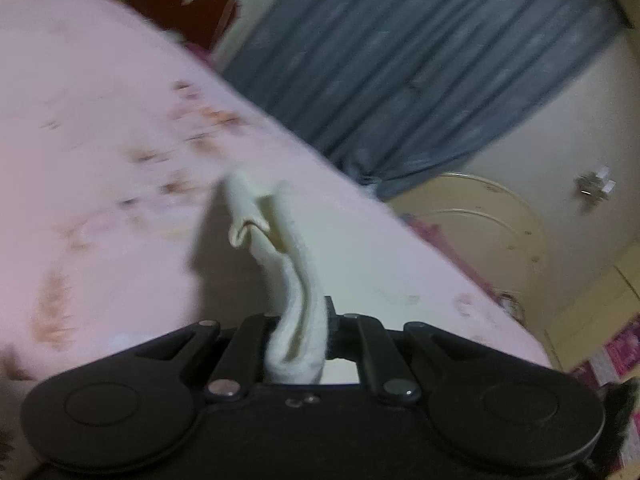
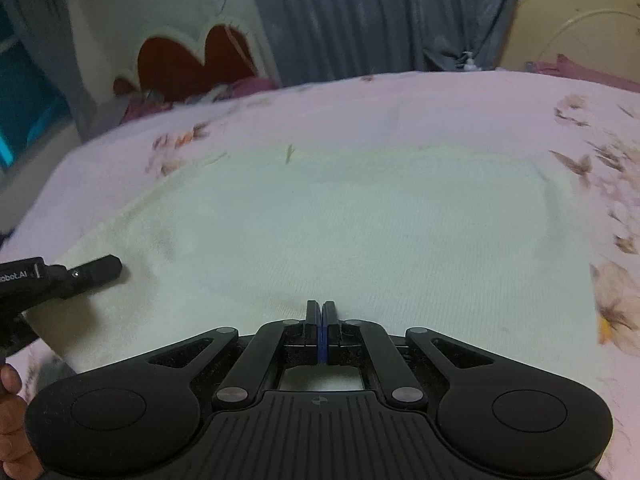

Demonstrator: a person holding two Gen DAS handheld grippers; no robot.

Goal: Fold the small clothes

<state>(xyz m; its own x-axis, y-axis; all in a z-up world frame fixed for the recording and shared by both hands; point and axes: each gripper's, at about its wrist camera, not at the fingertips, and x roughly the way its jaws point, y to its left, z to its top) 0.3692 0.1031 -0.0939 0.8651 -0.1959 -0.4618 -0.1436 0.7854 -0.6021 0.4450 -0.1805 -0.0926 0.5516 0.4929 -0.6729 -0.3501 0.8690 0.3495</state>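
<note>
Right wrist view: pink floral bedsheet (image 2: pixel 400 100), grey-blue curtain (image 2: pixel 380 12) behind. Cream knit garment (image 2: pixel 360 216) lies flat on the sheet, its far edge short of the sheet's far edge. Right gripper (image 2: pixel 322 320) clenched, resting on near hem. Left gripper (image 1: pixel 298 336) pinches a bunched fold of the garment.
</note>
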